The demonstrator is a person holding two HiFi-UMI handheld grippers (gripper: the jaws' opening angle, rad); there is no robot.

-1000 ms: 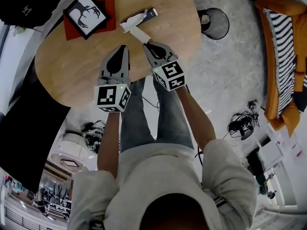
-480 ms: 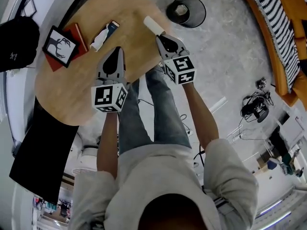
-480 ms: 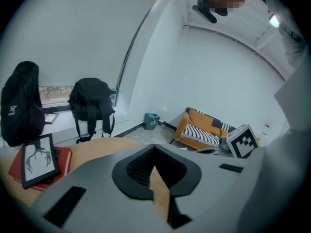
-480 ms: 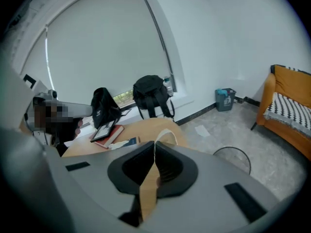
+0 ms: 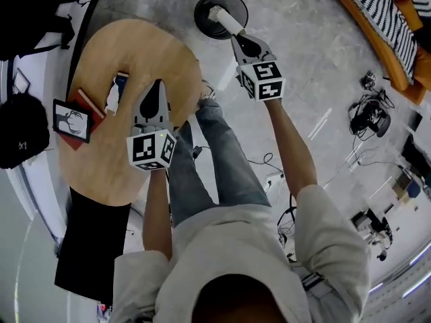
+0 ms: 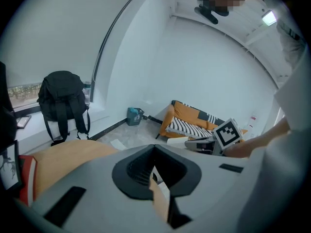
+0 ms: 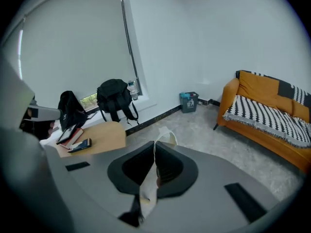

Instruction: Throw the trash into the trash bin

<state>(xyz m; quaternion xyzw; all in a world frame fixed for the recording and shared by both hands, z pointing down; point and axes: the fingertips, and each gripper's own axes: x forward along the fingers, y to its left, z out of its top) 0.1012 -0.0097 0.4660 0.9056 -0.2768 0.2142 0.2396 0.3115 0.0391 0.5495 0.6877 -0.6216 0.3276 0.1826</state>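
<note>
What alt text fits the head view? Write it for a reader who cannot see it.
Seen from above, the person's right tongs hold a white piece of trash over a round black trash bin on the grey floor. The left tongs, shut, hover over an oval wooden table bearing a framed picture.

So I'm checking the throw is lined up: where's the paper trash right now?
Head view, top centre: the paper trash is clamped in the right gripper, over the black trash bin, right of the wooden table.
</note>
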